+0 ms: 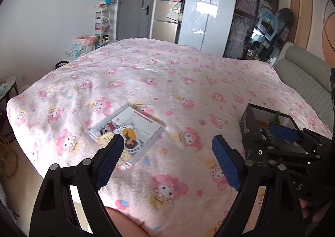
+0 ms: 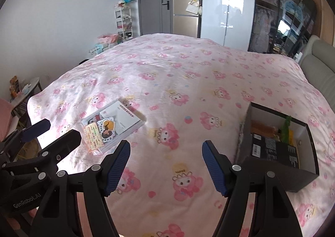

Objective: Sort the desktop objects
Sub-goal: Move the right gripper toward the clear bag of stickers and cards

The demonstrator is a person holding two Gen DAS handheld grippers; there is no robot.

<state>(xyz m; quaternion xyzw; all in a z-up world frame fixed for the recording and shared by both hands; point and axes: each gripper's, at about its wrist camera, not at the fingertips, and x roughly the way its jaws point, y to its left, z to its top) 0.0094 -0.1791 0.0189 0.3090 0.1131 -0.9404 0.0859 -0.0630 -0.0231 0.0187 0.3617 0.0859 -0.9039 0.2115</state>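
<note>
A: Biggest thing first: the bed (image 1: 167,82), under a pink blanket printed with cartoon figures, fills both views.

B: Behind it stand a white wardrobe (image 1: 207,6), a dark glass-fronted cabinet (image 1: 251,21) and a grey door (image 1: 136,4). The right wrist view adds a small round side table (image 2: 31,88) at the left with bright items on it; the left wrist view catches only its edge.

A: Next down, the black open box (image 2: 278,144) on the blanket at the right. The right wrist view looks into it: a black carton with print, something green, something orange or brown. In the left wrist view the right gripper blocks most of it.

B: Then the clear packet of stickers and cards (image 1: 127,130), lying flat on the blanket left of centre, well apart from the box. In the left wrist view it lies just past the left finger; whether they touch I cannot tell.

A: The left gripper (image 1: 167,146) has its jaws spread wide with only blanket between the blue pads. The right gripper (image 2: 166,152) also stands wide and carries nothing.

B: Each camera catches the other tool: the right gripper over the box at the right edge of the left view, and the left gripper at the lower left of the right view, near the packet.
</note>
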